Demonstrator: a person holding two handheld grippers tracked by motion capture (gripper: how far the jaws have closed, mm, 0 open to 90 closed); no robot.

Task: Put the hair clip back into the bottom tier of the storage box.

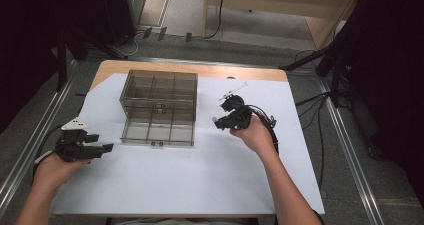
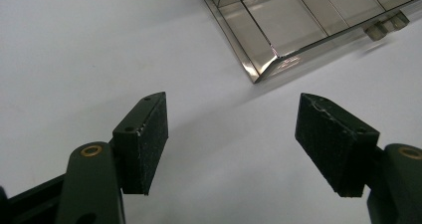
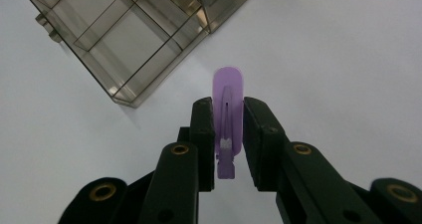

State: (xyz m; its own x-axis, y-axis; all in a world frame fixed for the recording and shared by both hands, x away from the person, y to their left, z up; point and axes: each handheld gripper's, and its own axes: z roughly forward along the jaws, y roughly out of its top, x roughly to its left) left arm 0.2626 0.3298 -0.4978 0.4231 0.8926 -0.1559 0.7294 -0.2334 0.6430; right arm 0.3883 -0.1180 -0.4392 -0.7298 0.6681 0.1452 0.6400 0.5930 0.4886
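High view – box: the smoky clear box (image 1: 159, 108) with its grid of compartments sits on the white sheet (image 1: 200, 175) toward the far left part of the table (image 1: 190, 69), well apart from the near edge.
High view – your right gripper (image 1: 218, 121): it hangs just off the box's right side, near the middle of the sheet, with a small purple tip showing at its nose.
High view – your left gripper (image 1: 107, 147): it rests low by the sheet's left edge, near the box's near left corner but apart from it.
Left gripper view – jaws: you have them standing wide open with nothing between the pads (image 2: 149, 137); bare sheet lies below and the box's corner (image 2: 263, 67) lies ahead.
Right gripper view – jaws: they are closed on a flat purple clip (image 3: 228, 112), pinched by its narrow sides, rounded end sticking out ahead and its stub end hanging behind the pads.
Right gripper view – clip's place: held in the air above the sheet, just off the box's corner (image 3: 130, 100), not yet over any compartment.
Risk – slip: the pinch falls on thin smooth edges, so a quick swing could twist the clip or let it drop onto the sheet.
Risk – box wall: come in too low and the jutting end may catch the wall and push the light box, since your left gripper is not steadying it.
Risk – wrong cell: the dividers sit close, so releasing off-centre could land it on a rib.
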